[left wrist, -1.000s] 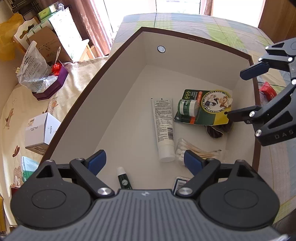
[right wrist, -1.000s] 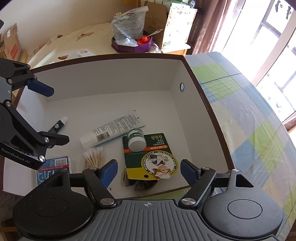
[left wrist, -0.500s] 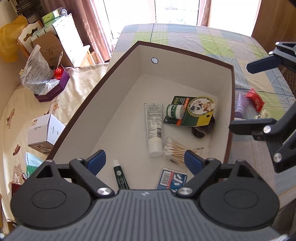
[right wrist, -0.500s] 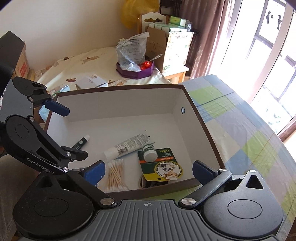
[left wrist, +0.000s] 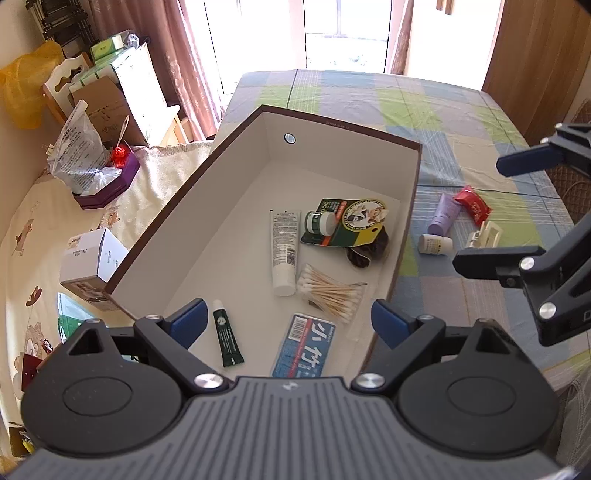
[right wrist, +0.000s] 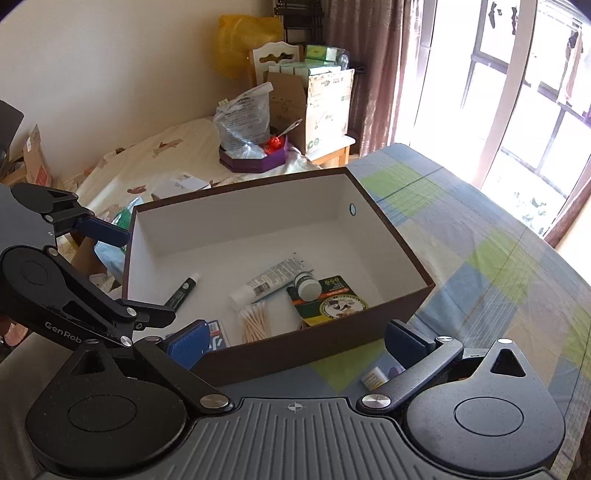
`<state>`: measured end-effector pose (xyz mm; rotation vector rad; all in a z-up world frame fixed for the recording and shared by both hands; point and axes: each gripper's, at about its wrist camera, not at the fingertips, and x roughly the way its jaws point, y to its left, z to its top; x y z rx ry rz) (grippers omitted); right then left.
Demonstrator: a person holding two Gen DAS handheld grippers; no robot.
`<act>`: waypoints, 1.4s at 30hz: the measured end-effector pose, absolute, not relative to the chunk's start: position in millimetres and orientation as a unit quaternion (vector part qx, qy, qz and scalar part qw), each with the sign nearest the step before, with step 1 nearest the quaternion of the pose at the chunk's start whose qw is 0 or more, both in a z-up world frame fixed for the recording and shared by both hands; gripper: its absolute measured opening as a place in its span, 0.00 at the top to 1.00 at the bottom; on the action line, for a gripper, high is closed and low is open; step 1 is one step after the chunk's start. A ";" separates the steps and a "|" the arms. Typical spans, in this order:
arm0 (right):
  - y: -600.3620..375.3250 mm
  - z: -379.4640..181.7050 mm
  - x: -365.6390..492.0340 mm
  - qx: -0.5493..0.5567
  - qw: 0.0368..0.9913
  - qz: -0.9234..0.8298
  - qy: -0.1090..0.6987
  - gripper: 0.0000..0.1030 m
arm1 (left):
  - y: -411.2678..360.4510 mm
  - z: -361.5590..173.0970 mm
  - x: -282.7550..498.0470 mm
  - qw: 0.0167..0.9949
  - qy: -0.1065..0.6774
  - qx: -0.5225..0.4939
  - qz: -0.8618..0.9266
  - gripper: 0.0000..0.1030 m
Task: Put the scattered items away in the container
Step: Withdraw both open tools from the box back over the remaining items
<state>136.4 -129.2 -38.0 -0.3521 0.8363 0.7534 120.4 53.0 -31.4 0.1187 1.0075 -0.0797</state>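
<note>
Ahead of the claw, bright windows (left wrist: 334, 33) flanked by brown curtains (left wrist: 184, 62) flood a checked tablecloth (left wrist: 369, 96); to its left stand a cream wall (right wrist: 110, 74) and cardboard boxes (right wrist: 314, 99).

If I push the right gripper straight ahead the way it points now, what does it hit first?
Most likely the near brown wall of the box. The right gripper is open and empty, and that wall fills the gap between its fingers in its own view. Depth is unclear, so it might clear the rim instead.
</note>
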 end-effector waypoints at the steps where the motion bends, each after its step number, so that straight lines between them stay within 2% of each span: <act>1: -131.6 -37.4 132.0 -0.163 0.833 0.352 0.395 0.00 | 52.7 -30.1 116.1 0.874 0.482 0.054 -0.038 0.09; 20: -174.4 -33.6 70.8 -0.106 0.855 0.294 0.414 0.00 | 36.7 -16.1 53.0 0.881 0.470 0.025 -0.051 0.09; 42: -233.6 -42.9 51.5 -0.028 0.876 0.217 0.431 0.00 | -9.7 -23.9 39.9 0.879 0.465 0.057 -0.083 0.09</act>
